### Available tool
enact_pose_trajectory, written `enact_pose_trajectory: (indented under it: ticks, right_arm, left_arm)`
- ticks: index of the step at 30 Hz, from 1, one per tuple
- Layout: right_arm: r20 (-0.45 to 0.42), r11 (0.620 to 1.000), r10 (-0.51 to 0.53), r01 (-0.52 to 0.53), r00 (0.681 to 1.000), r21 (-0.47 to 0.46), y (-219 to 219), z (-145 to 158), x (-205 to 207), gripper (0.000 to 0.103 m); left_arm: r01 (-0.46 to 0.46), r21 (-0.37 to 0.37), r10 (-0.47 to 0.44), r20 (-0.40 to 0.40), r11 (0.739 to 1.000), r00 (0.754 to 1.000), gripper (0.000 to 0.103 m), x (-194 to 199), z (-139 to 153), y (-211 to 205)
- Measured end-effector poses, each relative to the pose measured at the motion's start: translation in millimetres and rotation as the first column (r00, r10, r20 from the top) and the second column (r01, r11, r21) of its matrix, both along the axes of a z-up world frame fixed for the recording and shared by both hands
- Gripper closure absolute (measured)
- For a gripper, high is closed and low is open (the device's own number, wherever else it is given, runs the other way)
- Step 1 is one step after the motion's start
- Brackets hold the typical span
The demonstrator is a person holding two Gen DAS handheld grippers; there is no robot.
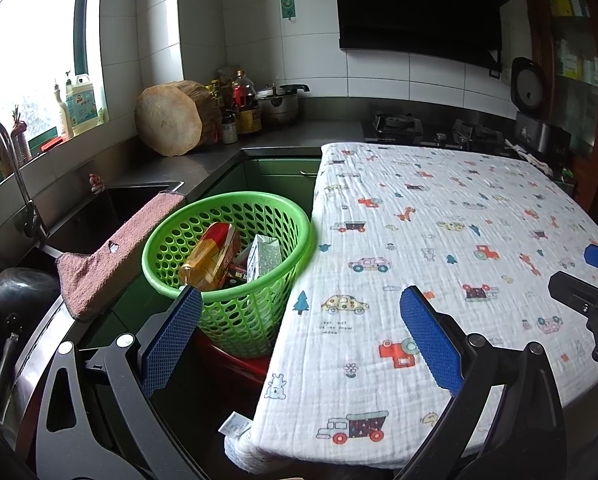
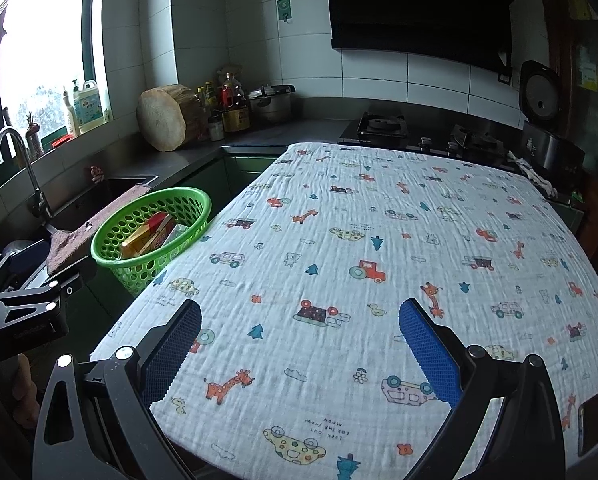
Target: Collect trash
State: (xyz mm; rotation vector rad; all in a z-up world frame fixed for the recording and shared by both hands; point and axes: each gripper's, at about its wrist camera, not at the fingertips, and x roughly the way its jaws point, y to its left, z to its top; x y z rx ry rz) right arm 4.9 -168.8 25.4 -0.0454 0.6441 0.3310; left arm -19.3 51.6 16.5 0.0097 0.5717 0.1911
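A green perforated basket (image 1: 235,280) (image 2: 139,236) stands on a red stool left of the table. Inside lie an orange and red box (image 1: 211,256) (image 2: 149,236) and a small white carton (image 1: 263,258). My left gripper (image 1: 301,330) hangs open over the table's left edge, its left finger just in front of the basket, with nothing between its fingers. My right gripper (image 2: 299,340) is open above the table (image 2: 379,240), which wears a white cloth printed with cars and giraffes, and it holds nothing. The right gripper's blue tip also shows in the left wrist view at the right edge.
A steel sink (image 1: 111,208) with a tap (image 1: 3,152) and a pink towel (image 1: 111,256) sits left of the basket. A round chopping block (image 1: 169,120), bottles and a pot line the counter corner. A gas hob (image 2: 383,126) and rice cooker (image 2: 543,120) stand behind the table.
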Motion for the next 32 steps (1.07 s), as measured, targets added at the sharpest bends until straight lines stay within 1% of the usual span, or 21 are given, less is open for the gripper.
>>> enact_pose_trajectory:
  ticks: [16, 21, 27, 32]
  right_arm:
    - [0.000, 1.000, 0.005, -0.005, 1.000, -0.004, 0.6, -1.1, 1.8, 0.007]
    - [-0.003, 1.000, 0.011, -0.012, 1.000, -0.006, 2.1, -3.2, 2.4, 0.007]
    - [-0.006, 1.000, 0.015, -0.015, 1.000, -0.004, 2.4, -4.2, 2.4, 0.007]
    - [-0.009, 1.000, 0.016, -0.016, 1.000, -0.004, 3.0, -5.1, 2.8, 0.007]
  left_arm:
    - [-0.007, 0.002, 0.008, -0.004, 1.000, 1.000, 0.005, 0.4, -2.2, 2.3]
    - [-0.020, 0.017, 0.020, 0.006, 1.000, 1.000, 0.005, -0.6, -2.1, 2.3]
    - [-0.009, -0.011, 0.009, -0.004, 1.000, 1.000, 0.005, 0.8, -1.9, 5.7]
    - [-0.012, -0.016, 0.012, -0.007, 1.000, 1.000, 0.005, 0.7, -3.0, 7.5]
